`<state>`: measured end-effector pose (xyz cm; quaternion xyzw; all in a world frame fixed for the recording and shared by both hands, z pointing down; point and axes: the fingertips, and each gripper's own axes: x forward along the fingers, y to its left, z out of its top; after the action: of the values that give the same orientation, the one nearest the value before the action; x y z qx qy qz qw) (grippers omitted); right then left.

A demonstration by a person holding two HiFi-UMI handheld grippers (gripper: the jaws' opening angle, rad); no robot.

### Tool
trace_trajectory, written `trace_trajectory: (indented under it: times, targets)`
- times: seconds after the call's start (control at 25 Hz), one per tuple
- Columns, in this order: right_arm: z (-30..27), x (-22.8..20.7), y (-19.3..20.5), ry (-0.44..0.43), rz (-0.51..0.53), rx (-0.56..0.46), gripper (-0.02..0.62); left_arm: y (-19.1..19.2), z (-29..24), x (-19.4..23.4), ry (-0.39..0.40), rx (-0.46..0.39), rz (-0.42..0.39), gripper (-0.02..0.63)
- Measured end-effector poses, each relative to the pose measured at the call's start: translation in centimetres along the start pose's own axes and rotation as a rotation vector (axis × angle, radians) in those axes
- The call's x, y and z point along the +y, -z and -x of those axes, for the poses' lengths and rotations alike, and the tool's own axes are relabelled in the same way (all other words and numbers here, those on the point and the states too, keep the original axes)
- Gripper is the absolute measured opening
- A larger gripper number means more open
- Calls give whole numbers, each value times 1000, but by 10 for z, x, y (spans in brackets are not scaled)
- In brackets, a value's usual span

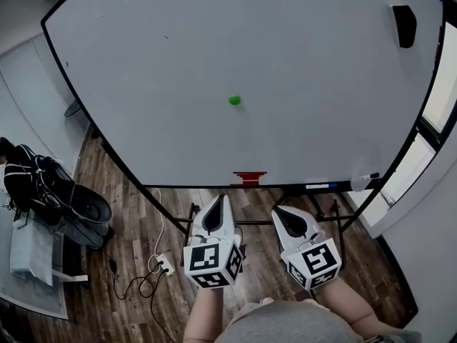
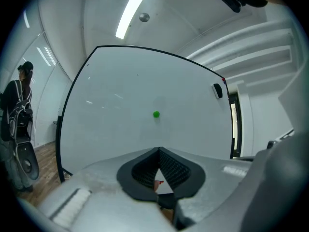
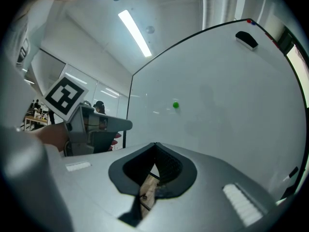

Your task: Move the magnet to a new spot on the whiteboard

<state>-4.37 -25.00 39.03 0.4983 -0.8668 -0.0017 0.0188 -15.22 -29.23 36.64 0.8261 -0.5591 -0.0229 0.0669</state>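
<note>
The green magnet point(image 1: 234, 100) clings near the middle of the whiteboard point(image 1: 178, 41), untouched. We hold the left gripper point(image 1: 223, 199) and right gripper point(image 1: 275, 210) low before its bottom edge, well apart from the magnet, jaws pressed together and empty, since, we judge, nothing is within reach to grasp yet

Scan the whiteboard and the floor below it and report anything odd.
Nothing stands out. The green magnet sits on the whiteboard, the eraser clings near its upper right corner, and a cable lies loosely looped on the floor below; nothing looks spilled or broken.
</note>
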Motion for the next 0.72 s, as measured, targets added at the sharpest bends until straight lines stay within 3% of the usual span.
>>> trace_trajectory:
  times: [0.4, 0.72]
  targets:
    - [-17, -18, -1, 39, 3, -3, 2, -52, -65, -2, 48, -54, -51, 3]
    - [-22, -34, 3, 28, -2, 0, 2, -87, -109, -13, 66, -109, -77, 67]
